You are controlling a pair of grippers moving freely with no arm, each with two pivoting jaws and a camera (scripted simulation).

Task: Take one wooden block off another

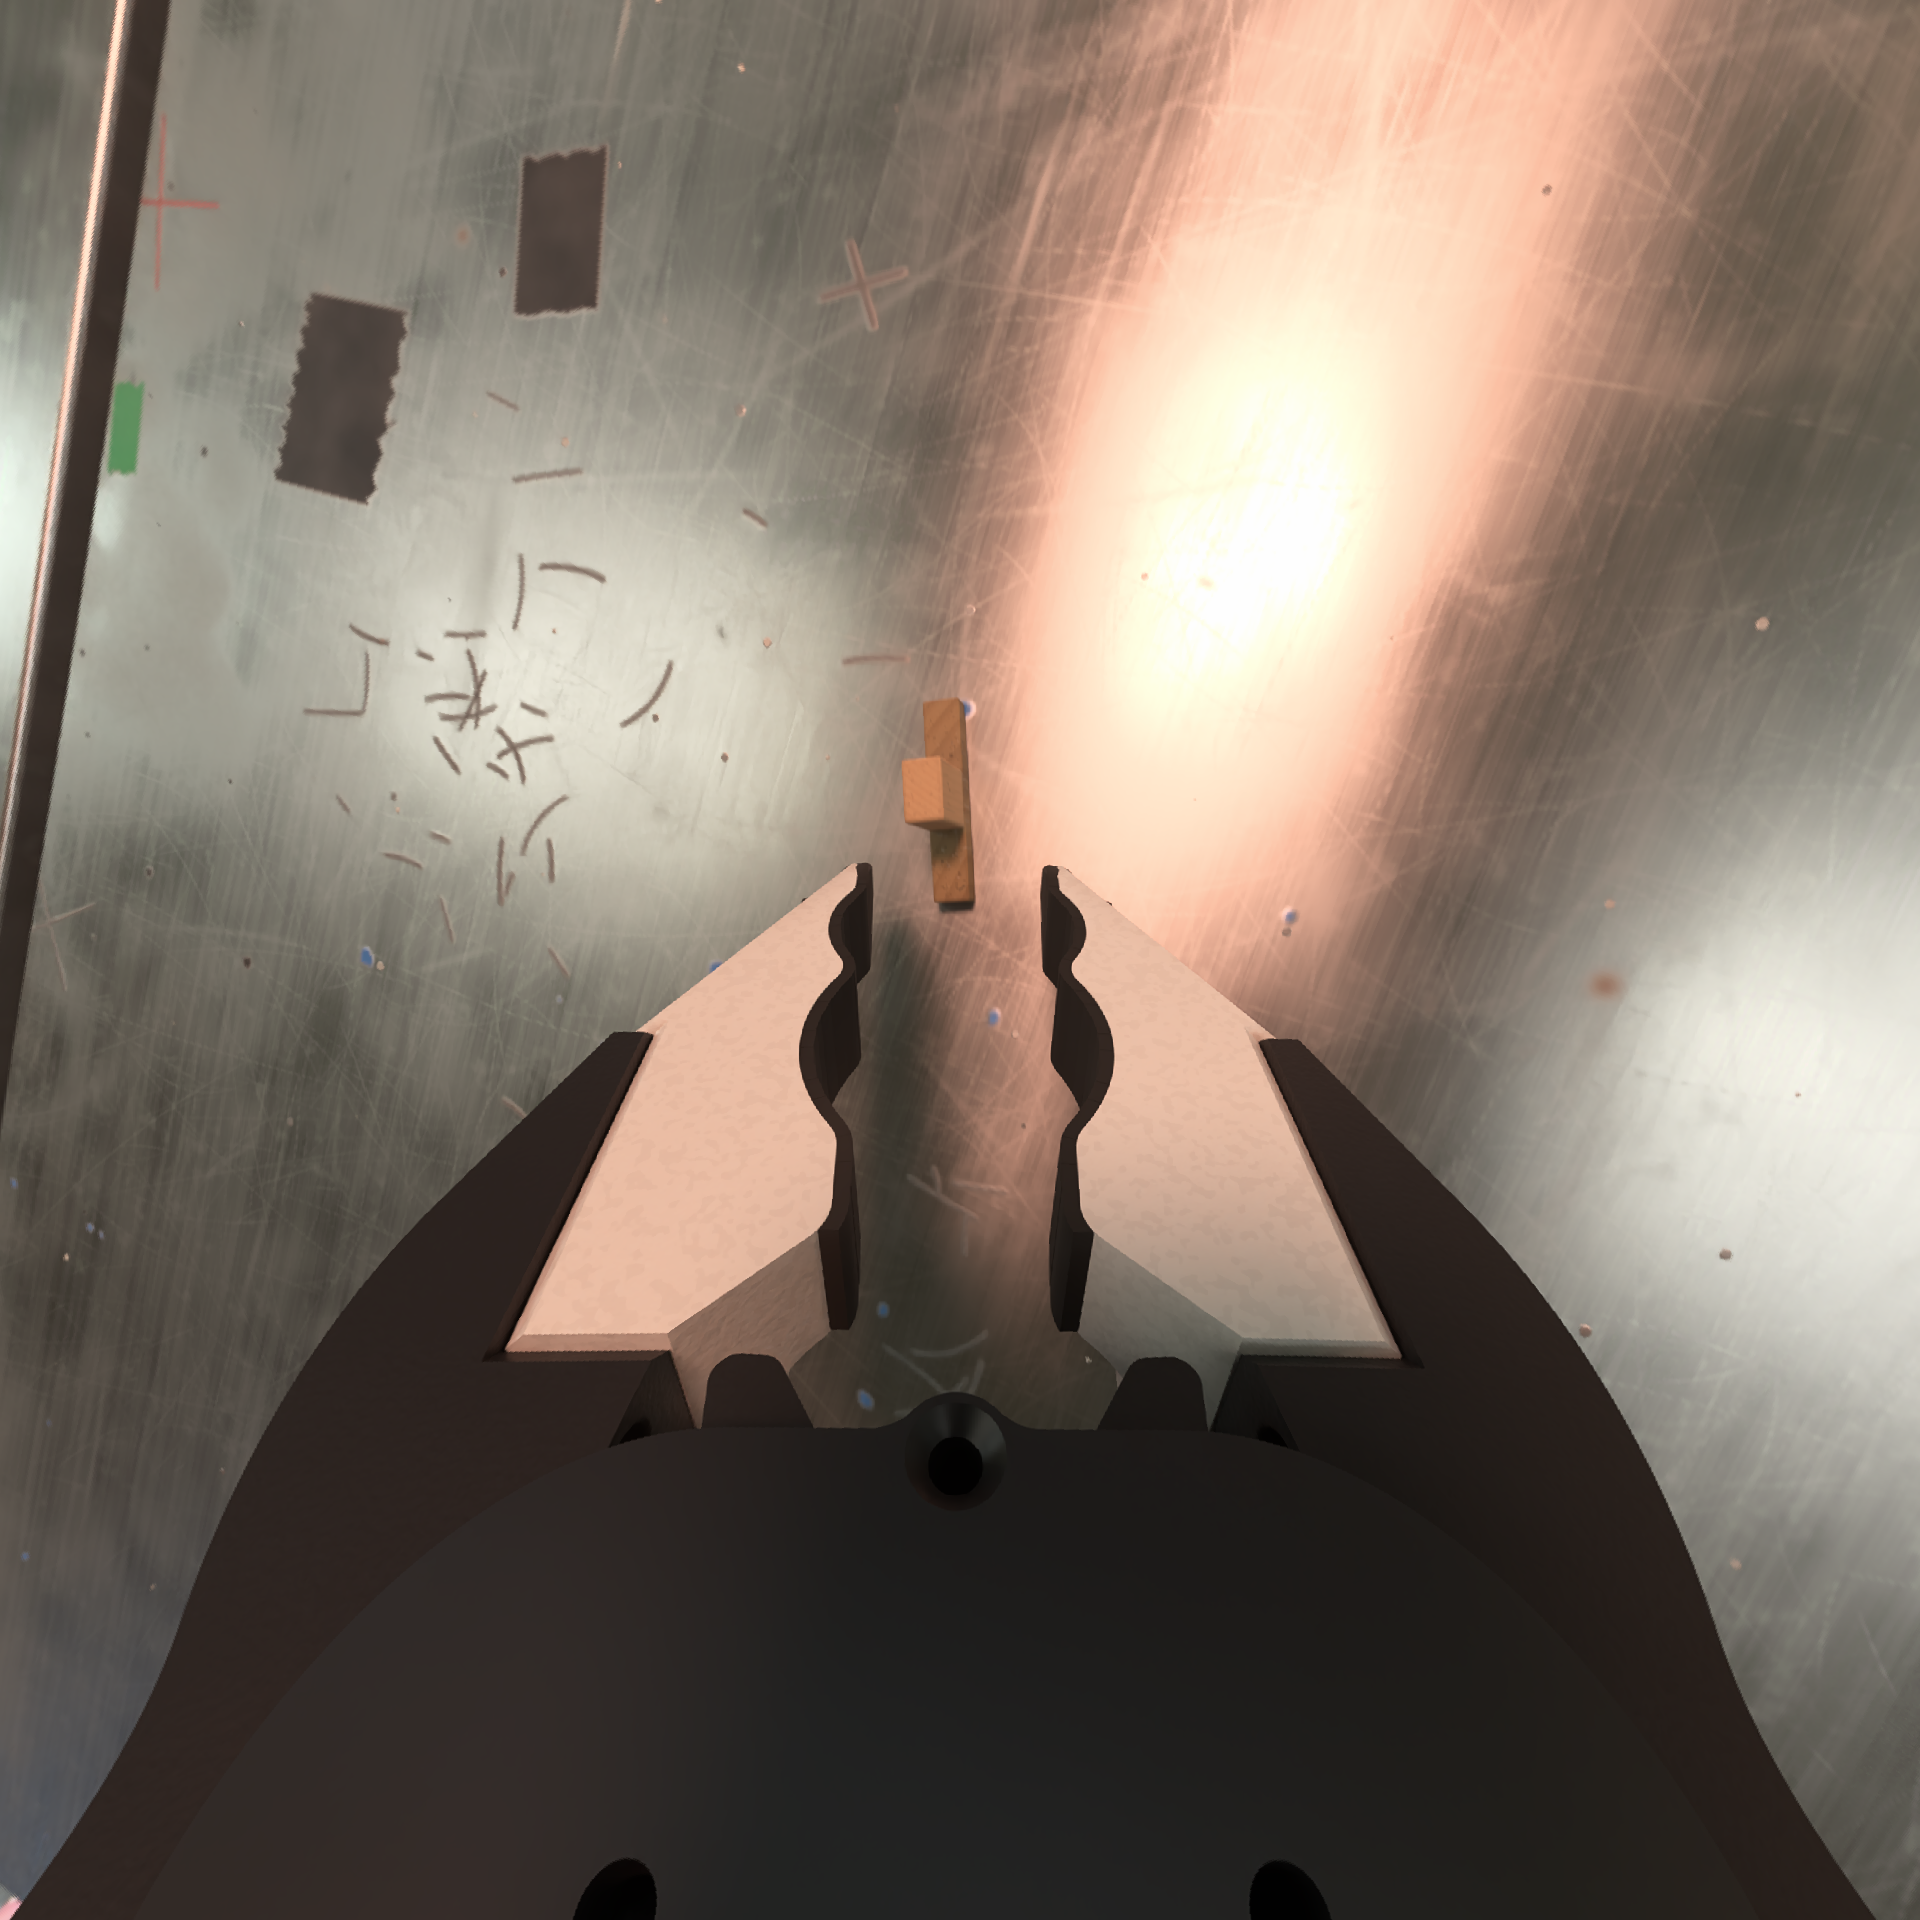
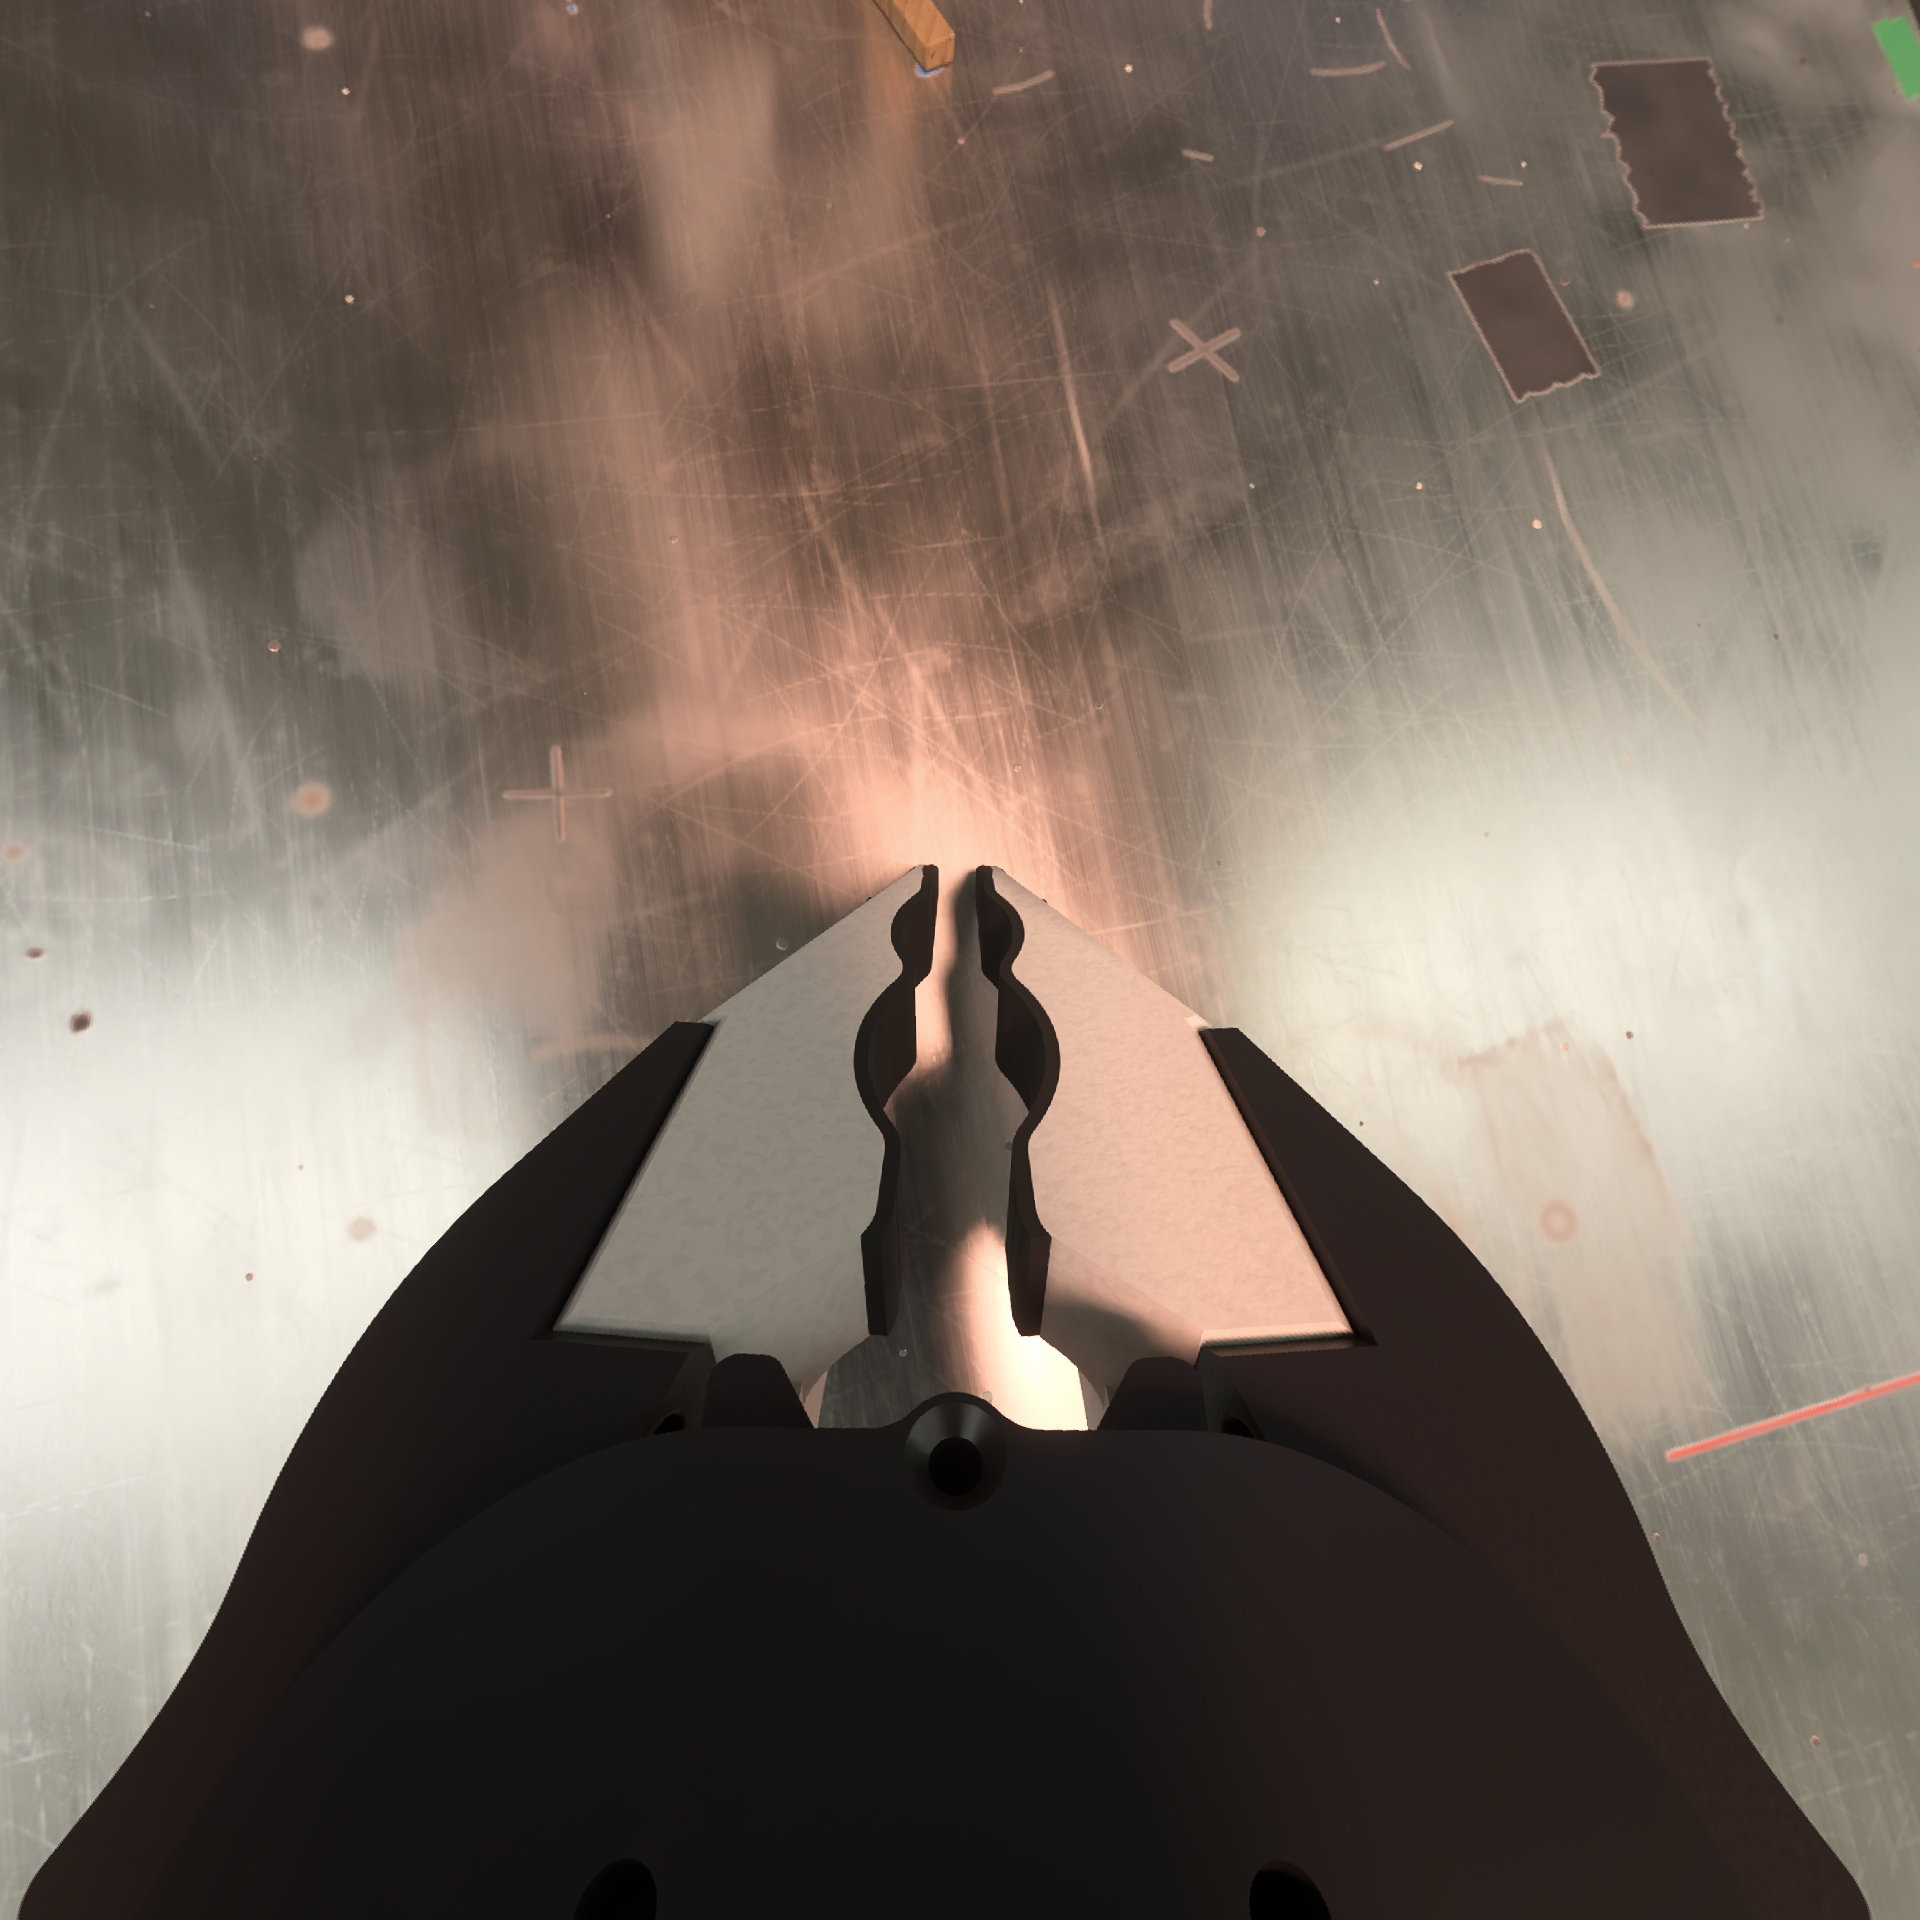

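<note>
— Left wrist view first: where do the blocks lie from the left gripper [image 1: 956, 883]?

— Straight ahead of it, just past the fingertips and slightly toward the left finger. The long wooden block [image 1: 952, 805] lies flat on the scratched metal table [image 1: 1455, 935], and its long axis runs away from the jaws, nearly in line with the gap between them. The jaws stand well apart and hold nothing.

— And the block to take off?

— The small wooden block [image 1: 926, 790] sits on the long one near its middle and hangs over its left side. Both are light, plain wood with square edges; the small one looks cube-like.

— Which gripper is nearer?

— The left, I think. From the right gripper [image 2: 954, 878] only one end of the long block shows, far ahead at the top edge. Its jaws are almost closed, with a thin slit, and empty.
</note>
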